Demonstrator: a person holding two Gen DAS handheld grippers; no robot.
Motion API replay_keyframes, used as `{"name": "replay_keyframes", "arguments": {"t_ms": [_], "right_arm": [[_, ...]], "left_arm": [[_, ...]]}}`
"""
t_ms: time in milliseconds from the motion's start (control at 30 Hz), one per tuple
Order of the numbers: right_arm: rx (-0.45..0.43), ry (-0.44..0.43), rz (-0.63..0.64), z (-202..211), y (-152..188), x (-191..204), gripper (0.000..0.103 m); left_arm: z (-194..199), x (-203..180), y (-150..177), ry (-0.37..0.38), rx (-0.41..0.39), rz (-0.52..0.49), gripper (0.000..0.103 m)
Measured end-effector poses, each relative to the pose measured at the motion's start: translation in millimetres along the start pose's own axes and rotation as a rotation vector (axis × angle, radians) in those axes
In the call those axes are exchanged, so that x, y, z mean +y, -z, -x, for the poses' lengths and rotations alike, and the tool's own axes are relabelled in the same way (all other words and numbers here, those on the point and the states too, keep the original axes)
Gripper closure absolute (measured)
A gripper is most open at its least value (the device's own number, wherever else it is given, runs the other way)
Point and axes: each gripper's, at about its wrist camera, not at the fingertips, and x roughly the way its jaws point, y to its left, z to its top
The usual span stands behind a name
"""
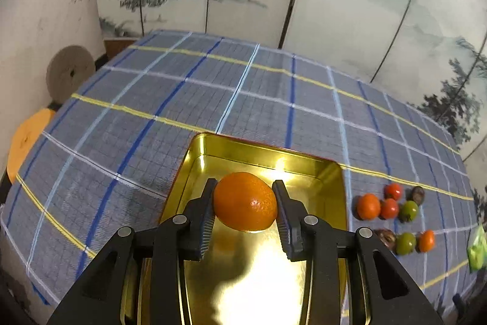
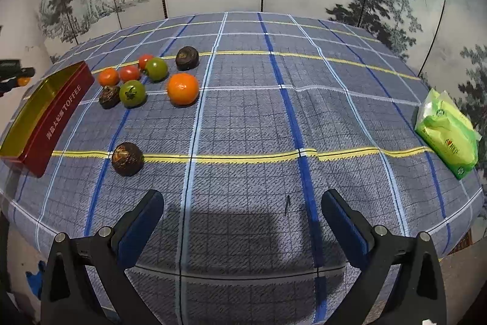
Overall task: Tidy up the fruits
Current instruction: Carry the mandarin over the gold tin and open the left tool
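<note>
My left gripper (image 1: 245,197) is shut on an orange mandarin (image 1: 245,201) and holds it over the gold inside of a red toffee tin (image 1: 328,172). The tin (image 2: 57,111) also shows at the left in the right wrist view. Beside it lie loose fruits: an orange (image 2: 182,89), two green tomatoes (image 2: 132,93), red tomatoes (image 2: 129,72) and dark brown fruits (image 2: 187,58). One more dark fruit (image 2: 127,158) lies apart, nearer to me. My right gripper (image 2: 242,203) is open and empty above the cloth.
A blue checked cloth (image 2: 274,111) covers the table. A green packet (image 2: 446,133) lies near the right edge. A painted folding screen (image 1: 350,5) stands behind the table. Round stools (image 1: 70,72) stand off the left side.
</note>
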Motion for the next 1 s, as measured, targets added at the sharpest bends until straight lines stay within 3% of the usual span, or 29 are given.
{"name": "replay_keyframes", "arguments": {"t_ms": [400,900,933,1000], "right_arm": [[0.017,0.011,0.040,-1.9,1.8,11.7,0.000],[0.061,0.011,0.098,-15.7,5.3,35.4,0.000],[0.061,0.011,0.099,-15.4,5.1,35.9,0.000],[0.060,0.011,0.102,-14.7,4.6,37.9,0.000]], "left_arm": [[-73.1,-7.0,-8.4,-0.084,0.153,0.012,0.066],[-94.1,-0.4,-4.2,-0.083,0.175,0.040,0.064],[-93.4,-0.6,-4.1,-0.092,0.176,0.036,0.063],[-93.5,-1.0,-3.9,-0.082,0.182,0.030,0.051]]}}
